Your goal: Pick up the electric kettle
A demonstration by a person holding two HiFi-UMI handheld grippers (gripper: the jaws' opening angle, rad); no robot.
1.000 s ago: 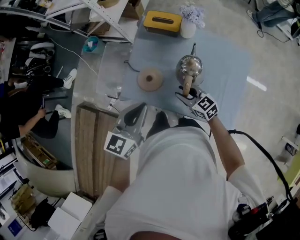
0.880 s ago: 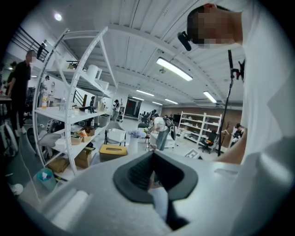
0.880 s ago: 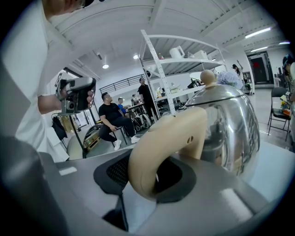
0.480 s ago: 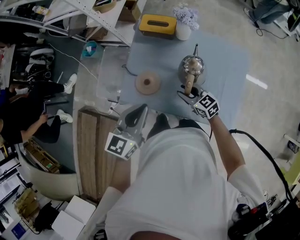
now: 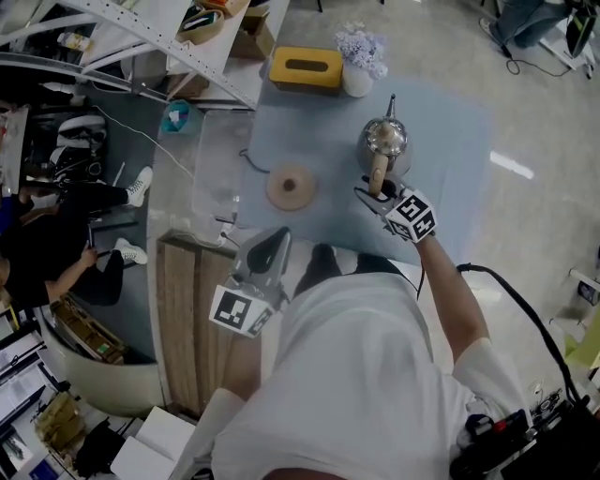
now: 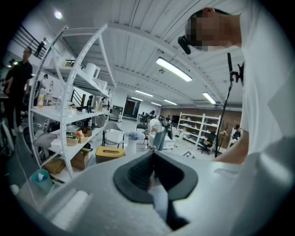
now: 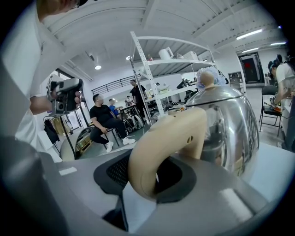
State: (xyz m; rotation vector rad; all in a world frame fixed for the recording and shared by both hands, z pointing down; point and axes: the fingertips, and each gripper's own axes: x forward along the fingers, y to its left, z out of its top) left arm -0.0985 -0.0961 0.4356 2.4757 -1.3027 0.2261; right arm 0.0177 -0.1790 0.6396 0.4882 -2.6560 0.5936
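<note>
Right gripper [image 5: 379, 195] is at the electric kettle [image 5: 385, 139], jaws partly open with the beige handle [image 7: 161, 143] between them. There's a dark gap on one side, so I judge it not clamped yet. To do this well I'd push in until the handle sits deep on the pads, close firmly, then lift straight up. The steel body hangs out ahead of the handle and will likely want to tip. Left gripper [image 5: 262, 253] is well apart from the kettle, nearer the person, jaws together, nothing in them. Kettle stands upright on the pale blue table [image 5: 450, 131]. Wooden disc [image 5: 289, 186] is left of the kettle, yellow box [image 5: 305, 67] and flower vase [image 5: 357, 75] beyond it. Open workshop; shelving rack [image 5: 141, 28] and seated person [image 5: 47, 253] far left of the kettle.
</note>
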